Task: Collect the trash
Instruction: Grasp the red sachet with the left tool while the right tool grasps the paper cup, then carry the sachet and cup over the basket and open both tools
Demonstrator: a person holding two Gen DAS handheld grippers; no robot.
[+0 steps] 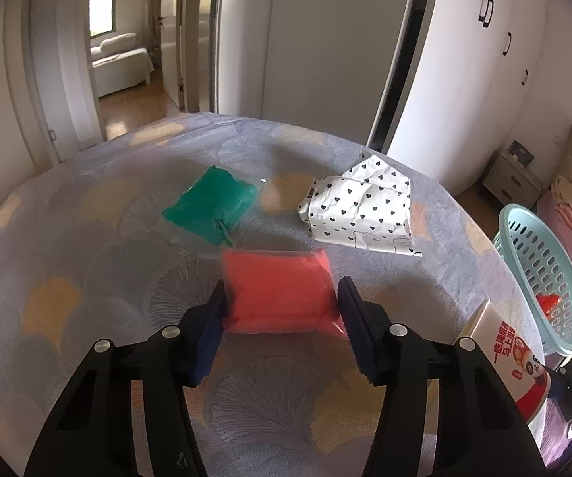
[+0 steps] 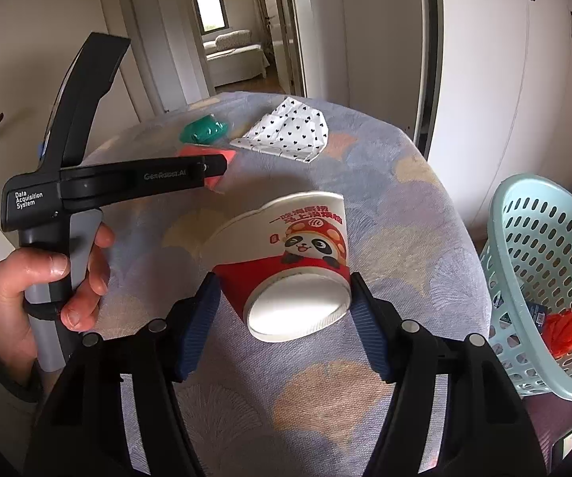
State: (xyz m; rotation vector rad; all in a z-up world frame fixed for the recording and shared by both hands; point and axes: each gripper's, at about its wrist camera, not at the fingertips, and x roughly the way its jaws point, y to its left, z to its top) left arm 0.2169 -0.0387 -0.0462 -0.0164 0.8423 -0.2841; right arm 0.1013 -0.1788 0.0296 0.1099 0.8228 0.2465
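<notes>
On a cloth patterned with fan leaves [image 1: 87, 258] lies a red plastic packet [image 1: 278, 286]. My left gripper [image 1: 282, 290] is shut on it, one pad against each side. Beyond it lie a green packet [image 1: 210, 206] and a crumpled white paper with black hearts [image 1: 361, 210]. In the right wrist view a paper cup with a panda print [image 2: 294, 246] lies on its side, base toward me, its rim dented. My right gripper [image 2: 284, 282] is shut on the cup near its base. A hand [image 2: 47, 290] holds the left gripper's handle there.
A pale blue perforated basket [image 2: 544, 238] stands off the right edge of the surface, with red crumpled trash [image 2: 568, 330] inside. White wardrobe doors rise behind it. An open doorway lies beyond the far edge.
</notes>
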